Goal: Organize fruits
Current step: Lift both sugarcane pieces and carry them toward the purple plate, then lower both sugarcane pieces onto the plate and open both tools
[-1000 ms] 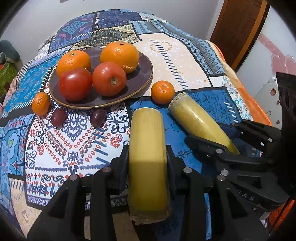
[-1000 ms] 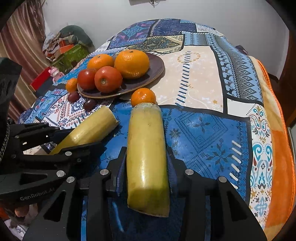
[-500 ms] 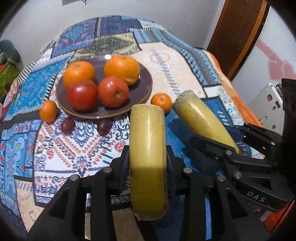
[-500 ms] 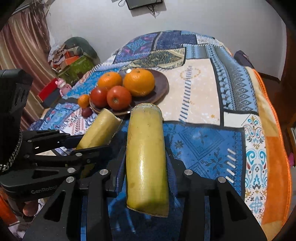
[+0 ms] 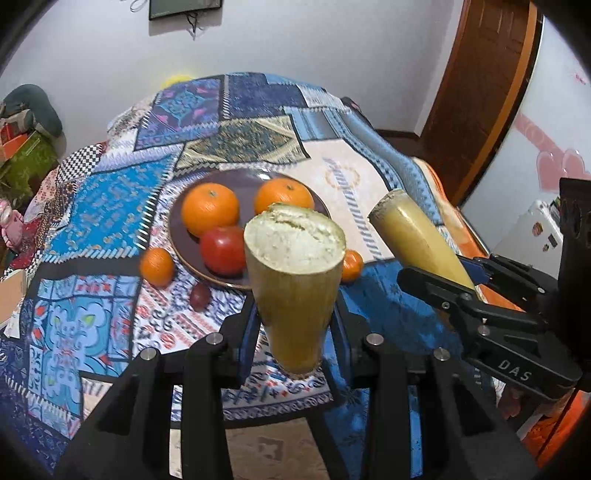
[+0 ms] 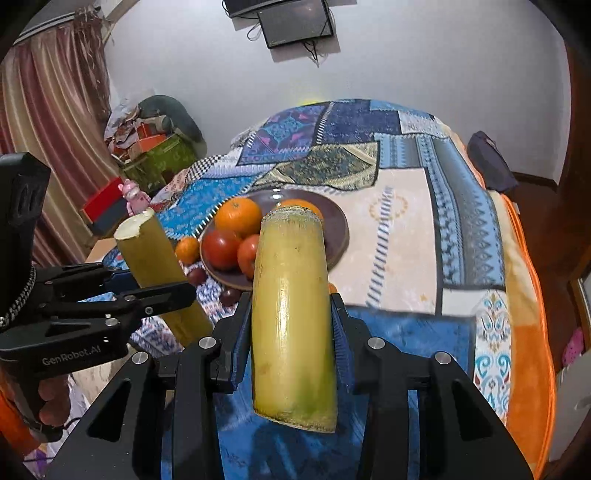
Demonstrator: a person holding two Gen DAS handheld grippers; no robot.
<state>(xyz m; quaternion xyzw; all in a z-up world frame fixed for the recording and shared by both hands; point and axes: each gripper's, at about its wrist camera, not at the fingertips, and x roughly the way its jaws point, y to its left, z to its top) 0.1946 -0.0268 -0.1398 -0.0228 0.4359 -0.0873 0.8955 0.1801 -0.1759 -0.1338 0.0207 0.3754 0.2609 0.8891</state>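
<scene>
My left gripper (image 5: 293, 306) is shut on a cut yellow-green cane piece (image 5: 295, 280), held above the patterned cloth with its pale cut end facing the camera. My right gripper (image 6: 291, 314) is shut on a second, longer cane piece (image 6: 291, 295). In the left wrist view the right gripper (image 5: 461, 284) and its piece (image 5: 413, 236) are to the right. Beyond both sits a dark plate (image 5: 255, 177) with two oranges (image 5: 209, 208) and a tomato (image 5: 223, 251). Small tangerines (image 5: 157, 266) (image 5: 351, 265) and a dark plum (image 5: 200, 296) lie on the cloth beside the plate.
The patchwork cloth (image 6: 406, 206) covers a wide surface with an orange blanket edge (image 6: 528, 332) on the right. Boxes and clutter (image 6: 155, 155) stand by a curtain at the left. A wooden door (image 5: 480, 92) is at the right, and a screen (image 6: 295, 22) hangs on the wall.
Both grippers have risen with their cane pieces, lifting them off the cloth. The pieces' far ends tipped upward, and the plate now sits lower and smaller in both views.
</scene>
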